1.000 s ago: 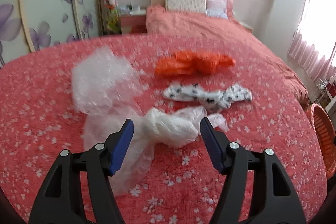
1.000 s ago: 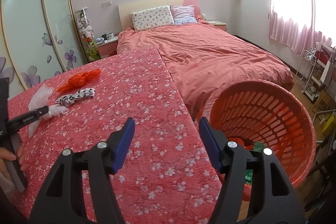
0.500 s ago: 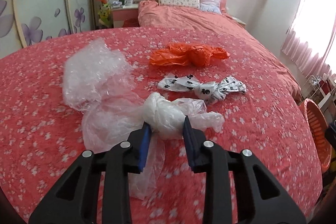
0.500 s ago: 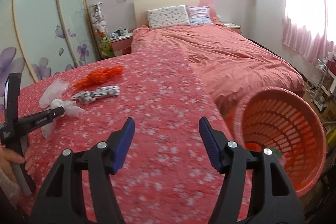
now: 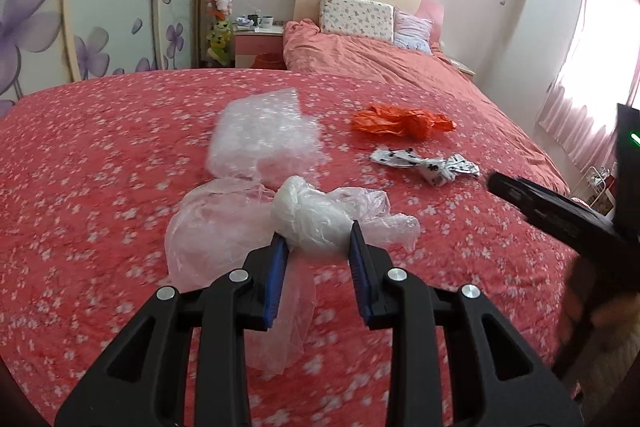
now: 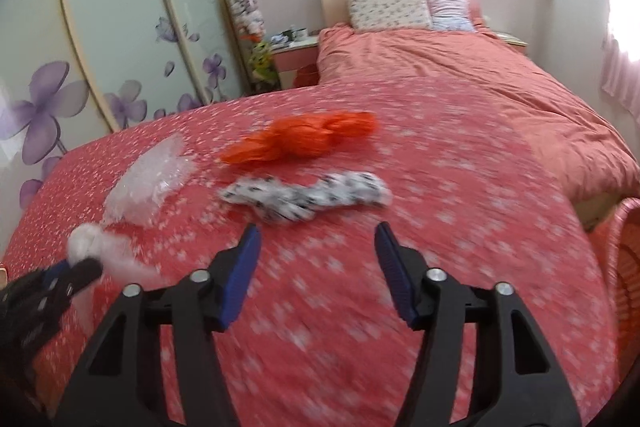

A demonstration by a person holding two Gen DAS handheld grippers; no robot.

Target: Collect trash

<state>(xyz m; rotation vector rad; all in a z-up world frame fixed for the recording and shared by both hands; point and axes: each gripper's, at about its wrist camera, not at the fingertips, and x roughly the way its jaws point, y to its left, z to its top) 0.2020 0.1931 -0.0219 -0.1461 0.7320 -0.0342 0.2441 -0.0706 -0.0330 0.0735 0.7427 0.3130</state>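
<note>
My left gripper [image 5: 318,241] is shut on a knotted clear plastic bag [image 5: 308,217] on the red flowered cloth; the bag also shows in the right wrist view [image 6: 90,239]. Behind it lies a sheet of bubble wrap [image 5: 260,133]. An orange plastic bag [image 5: 400,121] and a black-and-white spotted bag [image 5: 428,165] lie further right. My right gripper [image 6: 316,239] is open and empty, just short of the spotted bag [image 6: 304,197], with the orange bag [image 6: 304,139] beyond it. Its body shows at the right of the left wrist view.
The trash lies on a surface under a red flowered cloth [image 6: 440,227]. An orange mesh basket [image 6: 628,267] stands at its right edge. A bed [image 6: 460,75] with pillows, a nightstand [image 5: 258,41] and flowered wardrobe doors [image 6: 100,47] lie beyond.
My left gripper has closed on the clear knotted bag. My right gripper has swung left from the orange basket toward the spotted bag and stays open.
</note>
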